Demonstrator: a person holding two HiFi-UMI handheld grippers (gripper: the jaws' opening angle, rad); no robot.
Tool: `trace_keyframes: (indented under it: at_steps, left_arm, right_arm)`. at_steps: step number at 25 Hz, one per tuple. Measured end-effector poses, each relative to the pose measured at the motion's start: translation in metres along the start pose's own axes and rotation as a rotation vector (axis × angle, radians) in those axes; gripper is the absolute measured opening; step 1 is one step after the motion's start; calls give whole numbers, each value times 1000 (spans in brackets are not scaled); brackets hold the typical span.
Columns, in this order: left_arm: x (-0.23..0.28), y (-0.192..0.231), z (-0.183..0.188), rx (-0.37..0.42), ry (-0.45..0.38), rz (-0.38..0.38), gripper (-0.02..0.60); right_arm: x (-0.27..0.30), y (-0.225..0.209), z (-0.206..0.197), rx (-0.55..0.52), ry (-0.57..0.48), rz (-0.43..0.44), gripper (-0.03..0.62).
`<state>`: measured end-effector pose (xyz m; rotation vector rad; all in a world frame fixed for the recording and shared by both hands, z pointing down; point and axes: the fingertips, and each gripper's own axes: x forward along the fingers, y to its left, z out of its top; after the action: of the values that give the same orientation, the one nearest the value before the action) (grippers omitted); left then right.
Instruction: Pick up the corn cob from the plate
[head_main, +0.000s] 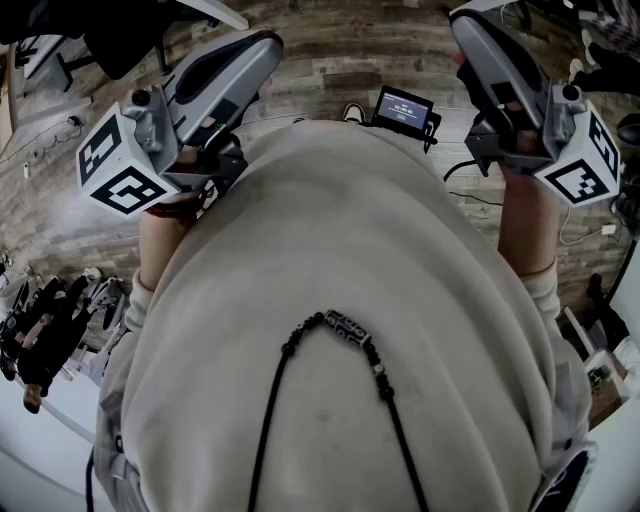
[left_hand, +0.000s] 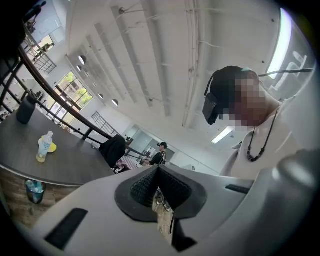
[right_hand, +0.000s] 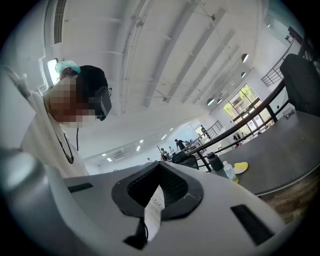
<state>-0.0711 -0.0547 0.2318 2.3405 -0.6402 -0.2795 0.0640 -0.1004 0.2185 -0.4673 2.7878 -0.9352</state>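
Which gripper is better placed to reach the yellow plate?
Neither clearly. Left gripper and right gripper both sit shut and empty at the chest; the plate lies far off in both views.

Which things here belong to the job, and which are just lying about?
Job: left hand-held gripper, right hand-held gripper, both shut and empty; yellow plate on the far table, contents too small to tell.
Lying about: clear bottle, dark flask, small screen.
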Motion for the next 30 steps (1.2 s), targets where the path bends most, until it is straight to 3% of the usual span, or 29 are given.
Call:
trace_keyframes:
  at_steps: [15, 26, 30]
  left_arm:
    - [-3, 1, 1, 1, -25, 29, 2]
    - [11, 8, -11, 2, 20, 96, 2]
    - [35, -1, -18, 5, 42, 58, 2]
  right_arm:
    - [3, -1, -4, 29, 36, 14, 15]
    - [-3, -7, -7, 57, 7, 39, 15]
    - [-10, -17, -22, 83, 7, 59, 15]
